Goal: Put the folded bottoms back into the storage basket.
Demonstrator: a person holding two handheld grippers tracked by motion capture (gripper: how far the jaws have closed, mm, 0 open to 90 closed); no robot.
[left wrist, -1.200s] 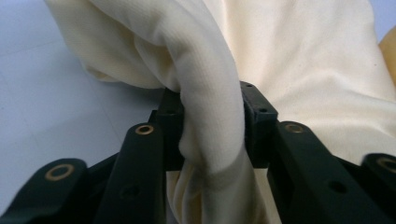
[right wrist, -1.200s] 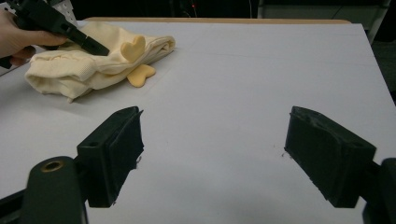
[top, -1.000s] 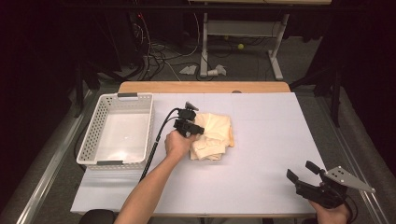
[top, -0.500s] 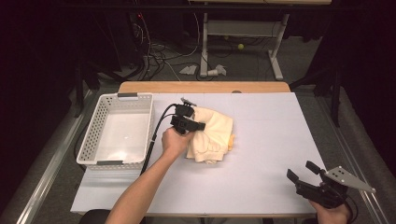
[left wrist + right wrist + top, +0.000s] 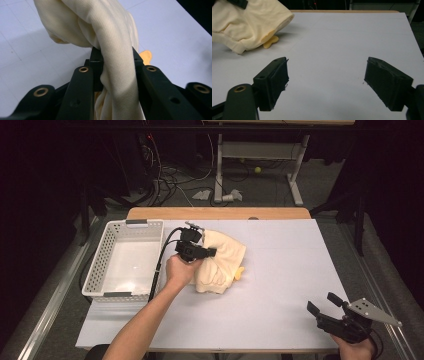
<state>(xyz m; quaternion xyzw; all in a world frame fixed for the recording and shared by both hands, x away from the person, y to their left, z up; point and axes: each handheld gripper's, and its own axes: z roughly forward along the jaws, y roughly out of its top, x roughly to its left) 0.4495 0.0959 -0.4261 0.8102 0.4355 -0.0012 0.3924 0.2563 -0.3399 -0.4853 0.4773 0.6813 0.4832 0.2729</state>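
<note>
Nearby, white basket (image 5: 100,265) beside cloth (image 5: 225,262)

Left tongs (image 5: 212,252) grip the cream cloth (image 5: 222,262) beside a white basket (image 5: 100,265).

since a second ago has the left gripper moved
Yes: the left gripper, shut on the cream cloth, has lifted it and edged toward the white basket.

Soft knit cream cloth (image 5: 105,27), matt table (image 5: 280,285)
</note>
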